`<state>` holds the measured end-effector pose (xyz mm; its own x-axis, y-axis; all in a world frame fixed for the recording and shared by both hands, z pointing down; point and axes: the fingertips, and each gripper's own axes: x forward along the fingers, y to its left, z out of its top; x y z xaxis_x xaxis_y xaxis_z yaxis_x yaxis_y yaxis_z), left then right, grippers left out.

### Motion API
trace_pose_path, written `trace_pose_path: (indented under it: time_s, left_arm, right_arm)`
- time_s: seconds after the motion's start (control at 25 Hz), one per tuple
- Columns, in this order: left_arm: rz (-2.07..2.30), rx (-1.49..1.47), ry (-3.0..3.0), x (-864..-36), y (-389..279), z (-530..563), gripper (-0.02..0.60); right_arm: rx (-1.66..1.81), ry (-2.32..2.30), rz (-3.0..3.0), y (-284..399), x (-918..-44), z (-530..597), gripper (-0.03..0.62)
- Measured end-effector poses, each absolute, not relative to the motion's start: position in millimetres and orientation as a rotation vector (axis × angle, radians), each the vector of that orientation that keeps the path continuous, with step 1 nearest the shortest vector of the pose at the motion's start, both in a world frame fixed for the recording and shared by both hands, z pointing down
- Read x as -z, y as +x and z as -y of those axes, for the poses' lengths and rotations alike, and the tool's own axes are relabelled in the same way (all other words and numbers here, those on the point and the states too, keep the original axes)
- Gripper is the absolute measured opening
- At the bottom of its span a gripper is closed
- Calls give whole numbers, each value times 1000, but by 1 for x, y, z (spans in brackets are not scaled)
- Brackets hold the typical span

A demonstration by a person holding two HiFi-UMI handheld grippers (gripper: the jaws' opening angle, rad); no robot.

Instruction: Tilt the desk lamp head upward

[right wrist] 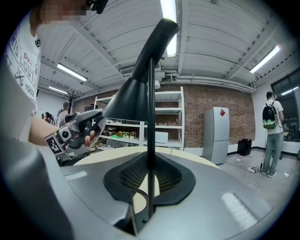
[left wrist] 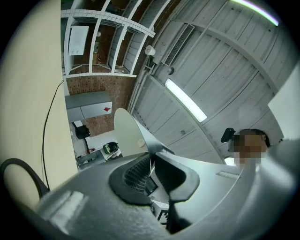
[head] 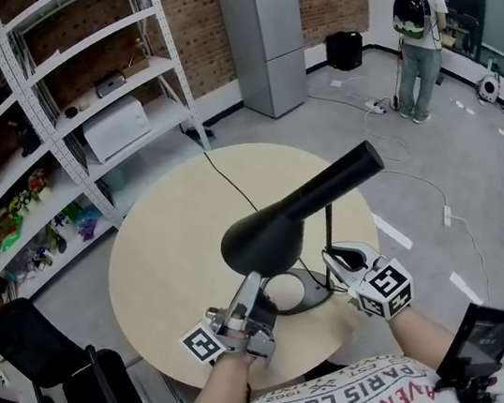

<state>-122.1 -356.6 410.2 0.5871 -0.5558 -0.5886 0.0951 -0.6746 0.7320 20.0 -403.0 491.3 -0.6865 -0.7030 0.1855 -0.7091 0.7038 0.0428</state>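
Under the lamp head (head: 271,231), left gripper (head: 254,288) pinches its rim, right gripper (head: 333,257) clamps the stem (head: 330,226): brace there, raise slowly.

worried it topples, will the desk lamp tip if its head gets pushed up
Probably top-heavy: big head high on a thin stem over a small base. It may rock, though the right gripper on the stem should steady it.

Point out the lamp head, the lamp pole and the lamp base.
lamp head (head: 272,235), head view, on the wide black shade.
lamp pole (right wrist: 150,122), right gripper view, on the shaft above the jaws.
lamp base (head: 319,294), head view, on the right side of the ring.
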Motion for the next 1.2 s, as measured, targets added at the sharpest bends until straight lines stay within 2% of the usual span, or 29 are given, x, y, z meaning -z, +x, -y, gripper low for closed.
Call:
trace_pose_path:
  time_s: [1.2]
  left_arm:
    - [477,1172,2249,-340,-174,374,14]
  right_arm:
    - [-71,1118,2705,15,-504,413,38]
